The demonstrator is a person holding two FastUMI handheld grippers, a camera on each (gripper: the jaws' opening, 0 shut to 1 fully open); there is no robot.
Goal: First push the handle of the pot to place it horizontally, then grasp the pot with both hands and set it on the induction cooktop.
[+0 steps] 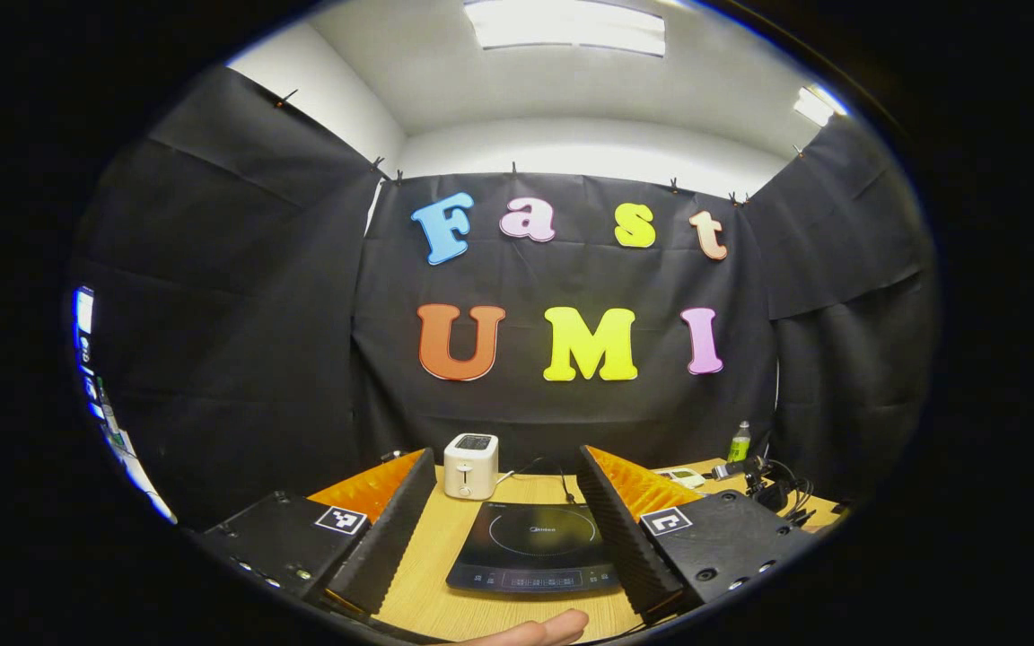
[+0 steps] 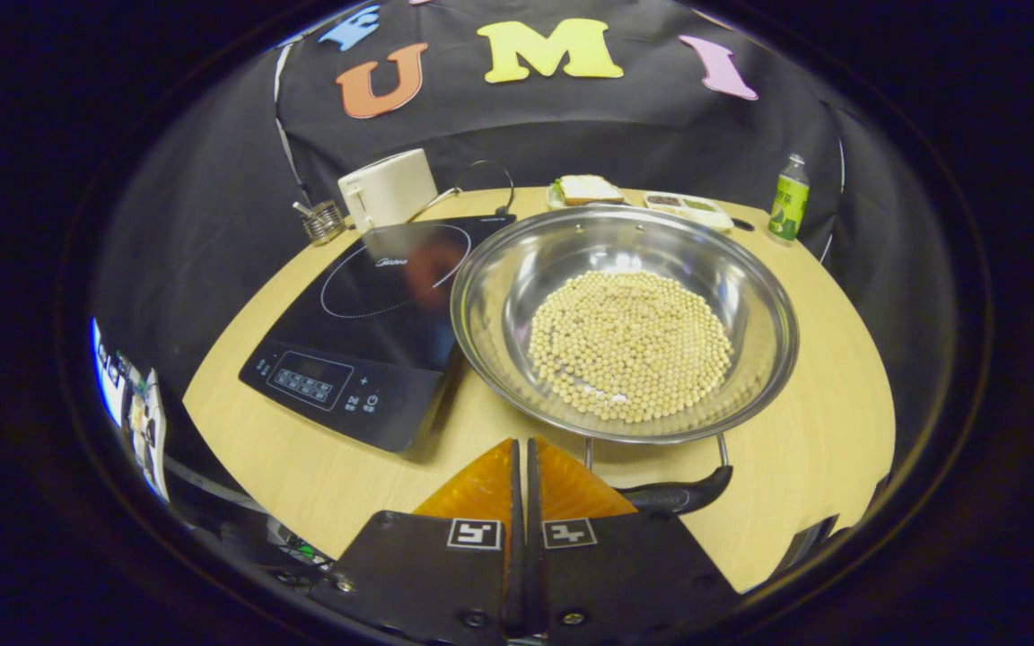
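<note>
Right gripper view: toaster [image 2: 389, 187] behind cooktop [image 2: 364, 323]; right gripper [image 2: 521, 467] closed (left gripper [image 1: 508, 502] spread).

Steel-grey pot [image 2: 750, 305] – beige beans [image 2: 629, 345]; black cooktop [image 2: 364, 345]; white toaster [image 2: 389, 188].

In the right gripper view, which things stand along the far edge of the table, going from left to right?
Small metal wire holder → white toaster → sandwich → flat white tray → green bottle.
</note>
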